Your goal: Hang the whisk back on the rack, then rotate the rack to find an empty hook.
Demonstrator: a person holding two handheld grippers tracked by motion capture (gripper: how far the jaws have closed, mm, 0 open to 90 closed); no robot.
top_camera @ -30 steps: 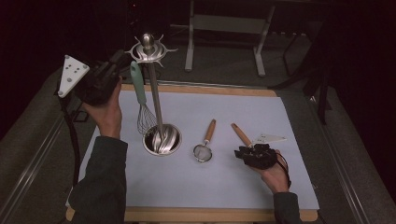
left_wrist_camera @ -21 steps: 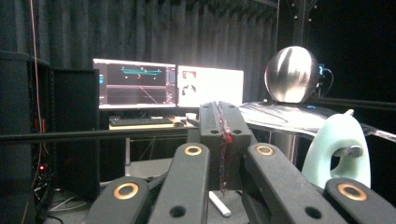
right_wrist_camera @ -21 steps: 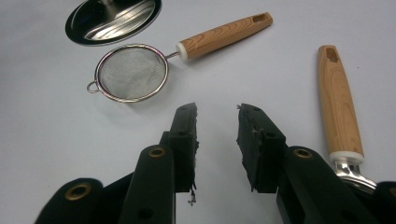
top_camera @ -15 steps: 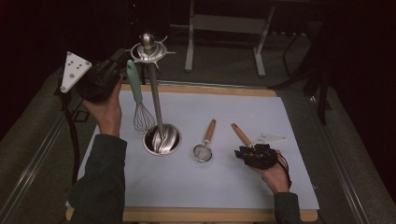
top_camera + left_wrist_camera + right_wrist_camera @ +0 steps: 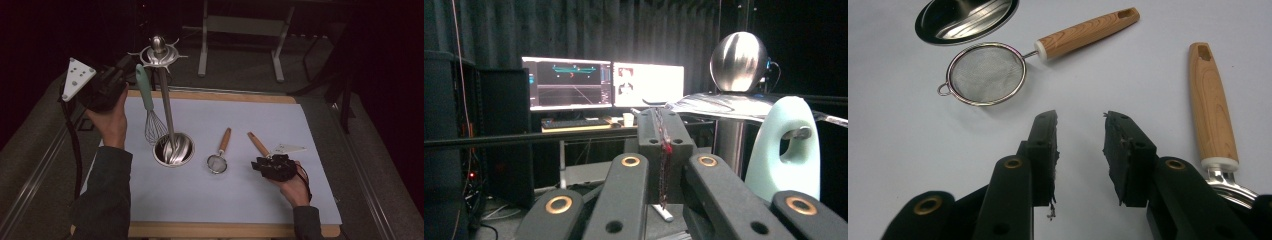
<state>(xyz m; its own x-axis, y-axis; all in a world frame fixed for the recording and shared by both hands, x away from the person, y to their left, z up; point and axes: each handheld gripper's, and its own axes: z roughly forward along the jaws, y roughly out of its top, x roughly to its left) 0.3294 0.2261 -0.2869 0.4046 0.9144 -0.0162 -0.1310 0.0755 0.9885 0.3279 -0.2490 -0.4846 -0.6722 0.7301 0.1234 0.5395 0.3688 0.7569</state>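
A steel utensil stand [image 5: 165,100] rises from its round base [image 5: 173,148] on the white mat. A whisk with a mint handle [image 5: 144,87] hangs from a hook under the stand's top. My left gripper [image 5: 127,70] is held high, just left of that top, jaws shut on nothing. In the left gripper view the shut jaws [image 5: 661,150] sit left of the mint handle [image 5: 791,150] and the stand's ball [image 5: 738,62]. My right gripper [image 5: 272,167] rests low over the mat. Its jaws [image 5: 1080,145] have just been opening, with nothing between them. They stand open beside a wooden-handled utensil [image 5: 1213,105].
A small mesh strainer [image 5: 218,160] with a wooden handle lies between the stand's base and my right gripper. The wooden table edge [image 5: 225,230] frames the mat. Lit monitors [image 5: 599,82] and a desk stand beyond the table in the dark room.
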